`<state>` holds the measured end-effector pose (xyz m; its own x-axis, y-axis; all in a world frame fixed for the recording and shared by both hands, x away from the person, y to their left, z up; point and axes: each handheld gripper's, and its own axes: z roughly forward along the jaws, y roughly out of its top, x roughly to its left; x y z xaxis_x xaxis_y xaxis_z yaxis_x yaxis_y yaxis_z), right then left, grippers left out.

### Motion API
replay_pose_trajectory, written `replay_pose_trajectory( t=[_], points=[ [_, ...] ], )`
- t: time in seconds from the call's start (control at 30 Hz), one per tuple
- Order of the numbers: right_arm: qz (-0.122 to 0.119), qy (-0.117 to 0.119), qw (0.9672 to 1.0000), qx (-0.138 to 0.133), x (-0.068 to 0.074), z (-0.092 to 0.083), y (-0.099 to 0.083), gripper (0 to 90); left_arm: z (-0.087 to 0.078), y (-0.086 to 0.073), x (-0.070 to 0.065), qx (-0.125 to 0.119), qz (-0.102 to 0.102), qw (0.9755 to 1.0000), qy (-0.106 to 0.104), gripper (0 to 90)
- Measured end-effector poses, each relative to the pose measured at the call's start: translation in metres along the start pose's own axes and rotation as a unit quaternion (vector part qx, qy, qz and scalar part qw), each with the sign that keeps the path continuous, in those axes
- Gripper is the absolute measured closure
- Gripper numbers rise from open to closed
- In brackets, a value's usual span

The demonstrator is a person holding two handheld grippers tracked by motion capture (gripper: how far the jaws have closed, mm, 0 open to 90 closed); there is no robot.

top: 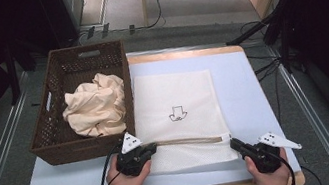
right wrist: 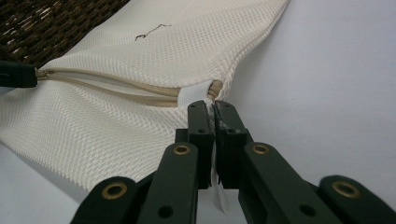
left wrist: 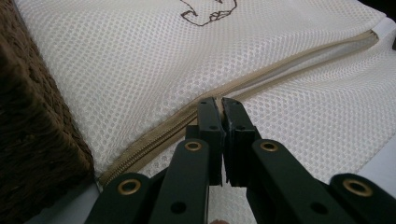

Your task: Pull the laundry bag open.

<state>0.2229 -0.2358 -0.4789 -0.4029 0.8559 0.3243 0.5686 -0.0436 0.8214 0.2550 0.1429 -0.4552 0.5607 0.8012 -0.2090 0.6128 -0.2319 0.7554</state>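
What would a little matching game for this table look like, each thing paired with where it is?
Things:
1. crumpled cream cloth
2. mesh bag
3. left gripper
4. right gripper

Places:
A. at the zipper's end beside the basket
B. inside the wicker basket
C. at the bag's right corner
D. flat on the white mat

Pairs: 1-B, 2-D, 3-A, 4-C

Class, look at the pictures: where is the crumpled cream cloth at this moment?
In the high view, the crumpled cream cloth lies inside the brown wicker basket at the table's left, just left of the white mesh bag.
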Motion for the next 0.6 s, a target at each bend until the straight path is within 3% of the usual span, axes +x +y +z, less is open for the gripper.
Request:
replay_pose_trajectory(
  t=[0.6],
  points=[
    [-0.001,0.003,1.0,-0.001,0.004,0.0002,-0.0007,87.5,-0.0088,-0.0029,0.0028,-0.002,-0.003,1.0,-0.004,88.0]
  ],
)
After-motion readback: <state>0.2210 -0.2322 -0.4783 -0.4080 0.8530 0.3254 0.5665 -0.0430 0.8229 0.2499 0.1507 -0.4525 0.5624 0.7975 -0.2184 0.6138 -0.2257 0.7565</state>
